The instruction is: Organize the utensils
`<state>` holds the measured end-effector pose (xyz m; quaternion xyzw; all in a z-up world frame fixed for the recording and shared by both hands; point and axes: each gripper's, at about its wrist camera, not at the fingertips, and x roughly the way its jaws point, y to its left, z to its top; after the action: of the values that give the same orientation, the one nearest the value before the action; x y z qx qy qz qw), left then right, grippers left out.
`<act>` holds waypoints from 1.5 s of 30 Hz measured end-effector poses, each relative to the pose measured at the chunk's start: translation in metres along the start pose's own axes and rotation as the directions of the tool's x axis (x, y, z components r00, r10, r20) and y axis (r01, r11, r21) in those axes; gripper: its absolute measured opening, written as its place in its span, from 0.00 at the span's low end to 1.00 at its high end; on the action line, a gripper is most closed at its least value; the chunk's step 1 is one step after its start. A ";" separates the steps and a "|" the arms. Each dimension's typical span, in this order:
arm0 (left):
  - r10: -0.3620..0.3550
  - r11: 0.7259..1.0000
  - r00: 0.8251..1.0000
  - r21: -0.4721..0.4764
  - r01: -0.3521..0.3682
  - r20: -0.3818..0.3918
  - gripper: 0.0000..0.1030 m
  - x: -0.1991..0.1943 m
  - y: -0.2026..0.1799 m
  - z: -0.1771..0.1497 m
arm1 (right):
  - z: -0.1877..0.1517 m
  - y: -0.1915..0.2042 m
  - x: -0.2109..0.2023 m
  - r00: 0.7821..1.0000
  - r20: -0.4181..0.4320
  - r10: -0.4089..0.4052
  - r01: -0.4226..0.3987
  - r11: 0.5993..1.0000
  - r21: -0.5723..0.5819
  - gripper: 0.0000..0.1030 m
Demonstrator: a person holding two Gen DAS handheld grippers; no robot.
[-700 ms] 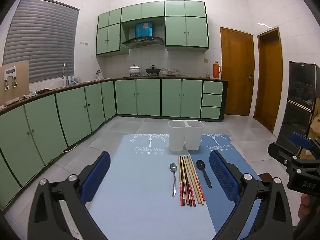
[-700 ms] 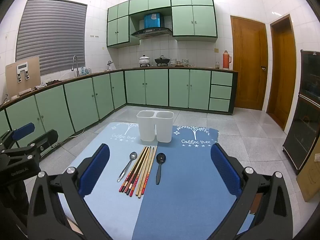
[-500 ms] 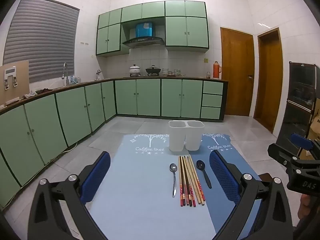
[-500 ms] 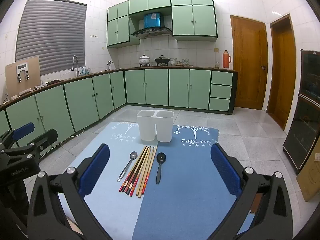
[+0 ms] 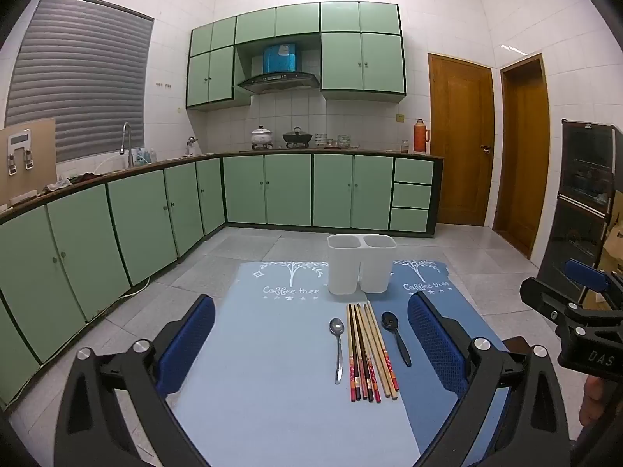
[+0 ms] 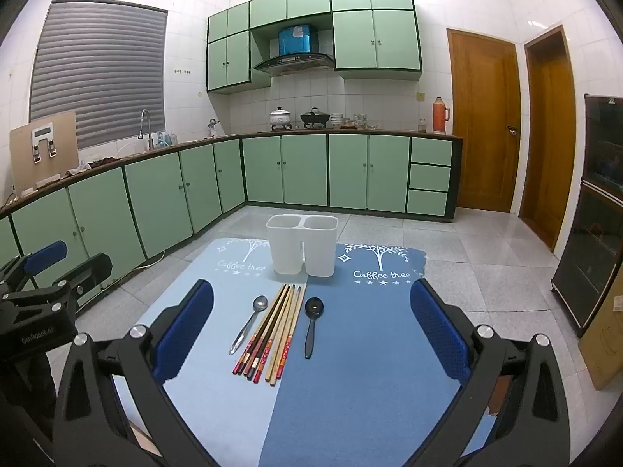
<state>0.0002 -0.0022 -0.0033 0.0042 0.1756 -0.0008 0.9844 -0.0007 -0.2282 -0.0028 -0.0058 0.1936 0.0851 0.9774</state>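
Both sets of tongs hang over the near edge of the surface, tipped a little downward, and both are released with nothing between their blue pads. The left tongs (image 5: pixel 311 346) and the right tongs (image 6: pixel 311 334) sit side by side, each catching the other at the border of its own view.

The surface is covered by two mats printed with white trees, a pale blue mat (image 5: pixel 272 369) on the left and a darker blue mat (image 6: pixel 370 369) on the right, meeting in a seam down the middle. At the far end stands a white two-compartment holder (image 6: pixel 301 245), upright, straddling that seam; I cannot see inside it.

Just in front of it the utensils lie flat in a row, handles toward me. A metal spoon (image 6: pixel 247 325) is leftmost, a bundle of chopsticks (image 6: pixel 272 330) lies beside it, some dark, some pale wood, fanned slightly and touching each other, and a black spoon (image 6: pixel 311 325) sits to their right on the darker mat. Nothing is held by either tongs.
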 end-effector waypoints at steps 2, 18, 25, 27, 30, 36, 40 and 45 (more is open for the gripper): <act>-0.001 1.000 1.000 0.000 0.001 0.000 0.94 0.000 0.001 0.000 | 0.000 0.000 0.000 1.000 0.001 0.000 0.000 1.000 0.001 0.95; 0.001 1.000 1.000 0.000 -0.001 0.002 0.94 0.000 0.002 0.003 | 0.000 -0.001 0.001 1.000 -0.001 0.001 -0.001 1.000 0.004 0.95; 0.001 1.000 1.000 0.000 -0.001 0.001 0.94 0.000 0.002 0.003 | 0.000 0.000 0.001 1.000 0.000 0.002 -0.002 1.000 0.004 0.95; 0.000 1.000 1.000 0.000 0.000 0.002 0.94 0.000 0.002 0.003 | 0.000 0.000 0.001 1.000 -0.001 0.002 -0.002 1.000 0.005 0.95; 0.001 1.000 1.000 0.001 -0.001 0.002 0.94 0.000 0.002 0.003 | 0.000 0.000 0.001 1.000 -0.001 0.001 -0.001 1.000 0.005 0.95; 0.001 1.000 1.000 0.000 -0.001 0.002 0.94 0.001 0.002 0.003 | -0.002 0.002 0.002 1.000 0.000 0.002 -0.002 1.000 0.006 0.95; 0.001 1.000 1.000 0.000 -0.001 0.002 0.94 0.001 0.002 0.003 | -0.002 0.002 0.002 1.000 -0.001 0.002 -0.002 1.000 0.006 0.95; 0.001 1.000 1.000 0.000 -0.001 0.002 0.94 0.001 0.002 0.003 | -0.002 0.002 0.002 1.000 -0.001 0.002 -0.002 1.000 0.006 0.95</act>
<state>0.0020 -0.0006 -0.0007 0.0041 0.1745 -0.0003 0.9847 0.0002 -0.2257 -0.0049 -0.0025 0.1946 0.0855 0.9772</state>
